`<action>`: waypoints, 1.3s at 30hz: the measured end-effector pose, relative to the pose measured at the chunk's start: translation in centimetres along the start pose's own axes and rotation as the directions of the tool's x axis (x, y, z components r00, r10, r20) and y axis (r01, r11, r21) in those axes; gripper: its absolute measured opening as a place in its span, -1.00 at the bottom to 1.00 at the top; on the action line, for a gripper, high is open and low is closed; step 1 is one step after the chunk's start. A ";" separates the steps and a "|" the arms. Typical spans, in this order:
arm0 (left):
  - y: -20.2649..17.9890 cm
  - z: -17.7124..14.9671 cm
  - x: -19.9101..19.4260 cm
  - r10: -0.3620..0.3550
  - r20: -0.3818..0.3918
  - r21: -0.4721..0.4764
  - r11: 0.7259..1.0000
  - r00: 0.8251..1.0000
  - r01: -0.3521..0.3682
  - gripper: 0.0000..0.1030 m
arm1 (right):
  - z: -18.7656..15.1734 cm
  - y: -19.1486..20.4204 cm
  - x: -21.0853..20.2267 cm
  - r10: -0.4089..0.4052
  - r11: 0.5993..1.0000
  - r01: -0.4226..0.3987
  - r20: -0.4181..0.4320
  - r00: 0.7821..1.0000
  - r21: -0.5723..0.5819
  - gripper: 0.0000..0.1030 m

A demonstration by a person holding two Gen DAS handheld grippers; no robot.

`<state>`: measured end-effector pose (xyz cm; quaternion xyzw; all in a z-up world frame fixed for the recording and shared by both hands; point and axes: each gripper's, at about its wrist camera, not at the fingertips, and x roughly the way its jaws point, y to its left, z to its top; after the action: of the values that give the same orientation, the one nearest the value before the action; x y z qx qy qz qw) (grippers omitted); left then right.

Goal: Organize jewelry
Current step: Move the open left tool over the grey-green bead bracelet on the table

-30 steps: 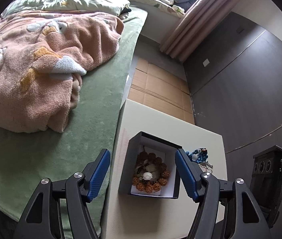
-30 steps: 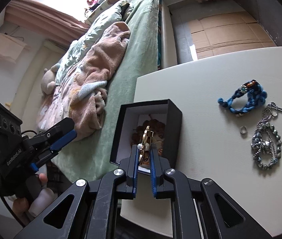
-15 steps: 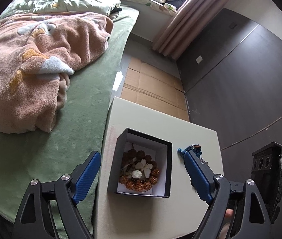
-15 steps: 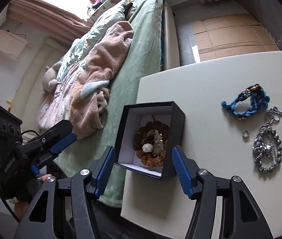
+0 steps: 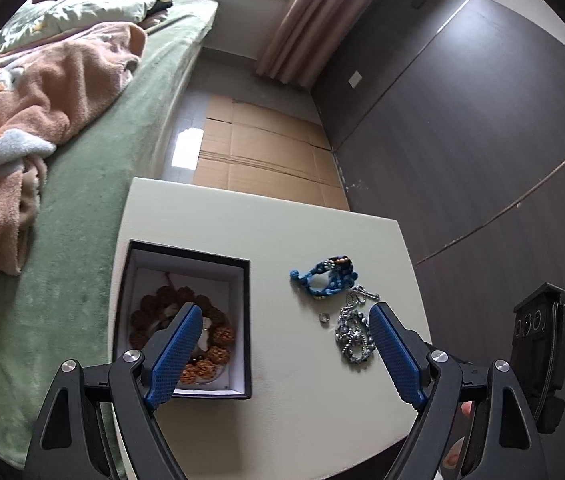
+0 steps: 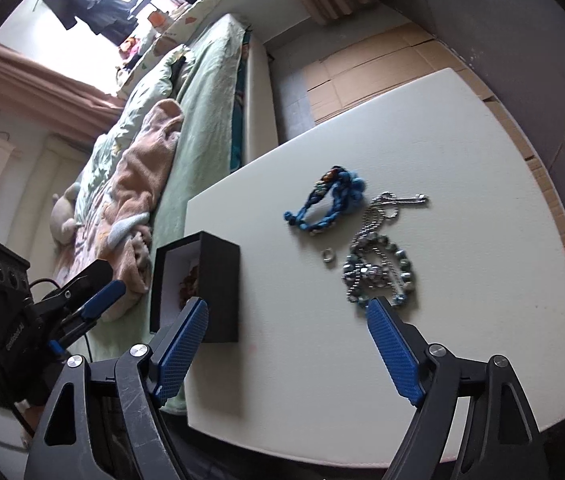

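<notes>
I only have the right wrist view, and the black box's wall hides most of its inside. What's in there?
Observer: The left wrist view looks down into the black box. A brown bead bracelet lies coiled on the white lining, with a white piece inside the ring.
Operator: Room for more?
Observer: The lining at the box's far end is mostly bare.
Operator: And the left gripper?
Observer: The left gripper is wide open, one finger over the box, the other beside the silver chain.
</notes>
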<state>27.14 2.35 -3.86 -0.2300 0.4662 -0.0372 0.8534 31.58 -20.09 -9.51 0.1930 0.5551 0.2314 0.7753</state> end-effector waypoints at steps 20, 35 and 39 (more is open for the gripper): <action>-7.8 -3.1 7.8 0.009 -0.181 0.158 0.987 0.983 0.020 0.07 | -1.1 -8.3 -4.6 -0.045 0.989 0.030 0.101 0.994 0.147 0.60; -12.6 -5.2 14.1 0.015 -0.317 0.206 0.977 0.948 0.054 -0.55 | -2.8 -12.2 -7.0 -0.078 0.977 0.047 0.145 0.986 0.206 0.59; -12.8 -5.1 15.5 0.040 -0.325 0.208 0.978 0.945 0.030 -0.56 | -3.1 -13.0 -7.4 -0.084 0.974 0.049 0.149 0.985 0.222 0.58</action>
<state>33.64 -15.22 -12.74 -0.1278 0.5954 -0.1217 0.7838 28.51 -34.83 -11.98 0.2753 0.5205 0.1273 0.7982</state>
